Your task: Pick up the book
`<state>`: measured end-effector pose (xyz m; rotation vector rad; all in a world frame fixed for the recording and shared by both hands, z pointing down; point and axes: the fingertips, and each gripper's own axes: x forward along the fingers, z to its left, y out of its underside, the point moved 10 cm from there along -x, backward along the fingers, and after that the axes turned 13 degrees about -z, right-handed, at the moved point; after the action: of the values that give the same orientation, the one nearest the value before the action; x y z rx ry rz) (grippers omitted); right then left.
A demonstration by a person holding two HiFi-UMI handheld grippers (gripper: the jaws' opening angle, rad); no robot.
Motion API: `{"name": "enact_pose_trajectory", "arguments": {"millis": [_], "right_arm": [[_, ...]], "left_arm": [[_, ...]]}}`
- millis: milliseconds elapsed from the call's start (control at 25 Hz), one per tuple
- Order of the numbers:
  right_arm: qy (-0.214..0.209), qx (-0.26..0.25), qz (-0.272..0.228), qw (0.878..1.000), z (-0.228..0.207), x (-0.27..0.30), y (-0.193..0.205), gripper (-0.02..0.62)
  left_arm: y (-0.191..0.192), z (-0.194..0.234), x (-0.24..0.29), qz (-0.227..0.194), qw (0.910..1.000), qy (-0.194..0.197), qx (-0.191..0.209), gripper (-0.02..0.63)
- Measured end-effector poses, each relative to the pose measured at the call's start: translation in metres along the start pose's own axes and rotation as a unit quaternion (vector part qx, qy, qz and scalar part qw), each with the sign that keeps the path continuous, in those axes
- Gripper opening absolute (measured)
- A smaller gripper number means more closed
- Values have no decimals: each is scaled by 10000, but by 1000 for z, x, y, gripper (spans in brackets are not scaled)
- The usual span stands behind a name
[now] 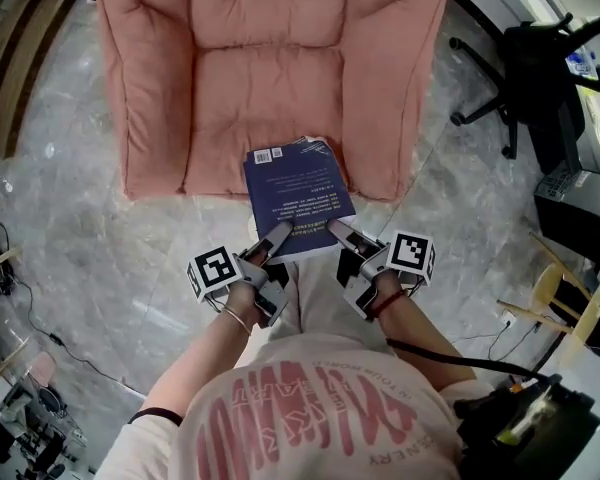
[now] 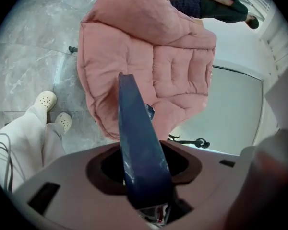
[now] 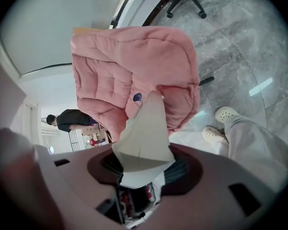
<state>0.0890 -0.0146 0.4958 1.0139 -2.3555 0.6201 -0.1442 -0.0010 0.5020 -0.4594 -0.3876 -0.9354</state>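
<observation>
The blue book (image 1: 298,193) hangs just above the front edge of the pink armchair's (image 1: 270,68) seat, back cover up, held by its two near corners. My left gripper (image 1: 277,236) is shut on the near left corner and my right gripper (image 1: 337,230) on the near right corner. In the left gripper view the book's blue cover (image 2: 137,147) runs edge-on into the jaws, with the armchair (image 2: 149,66) behind it. In the right gripper view the book's pale page edge (image 3: 146,133) fills the jaws and hides the fingertips.
A grey marble floor (image 1: 60,168) surrounds the armchair. A black office chair (image 1: 525,68) stands at the right and wooden furniture (image 1: 570,298) below it. Cables (image 1: 10,268) lie at the left. A person (image 3: 69,120) stands beyond the armchair. My white shoes (image 2: 53,111) show below.
</observation>
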Motion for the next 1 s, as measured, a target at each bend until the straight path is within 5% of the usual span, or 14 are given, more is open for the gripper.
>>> {"name": "enact_pose_trajectory", "arguments": {"millis": [280, 600, 760, 1000], "right_arm": [[-409, -367, -110, 9984, 31, -14, 0, 202], [-1508, -1332, -223, 9793, 131, -8, -13, 202], [-2175, -1798, -281, 9589, 154, -22, -10, 203], [-3461, -2427, -356, 9056, 266, -34, -16, 204]], "left_arm": [[1, -27, -12, -85, 9989, 238, 389, 195], [-23, -116, -16, -442, 9828, 1621, 764, 206], [-15, -140, -29, -569, 9685, 2130, 1156, 209], [-35, -245, -44, -857, 9335, 2947, 1856, 213]]}}
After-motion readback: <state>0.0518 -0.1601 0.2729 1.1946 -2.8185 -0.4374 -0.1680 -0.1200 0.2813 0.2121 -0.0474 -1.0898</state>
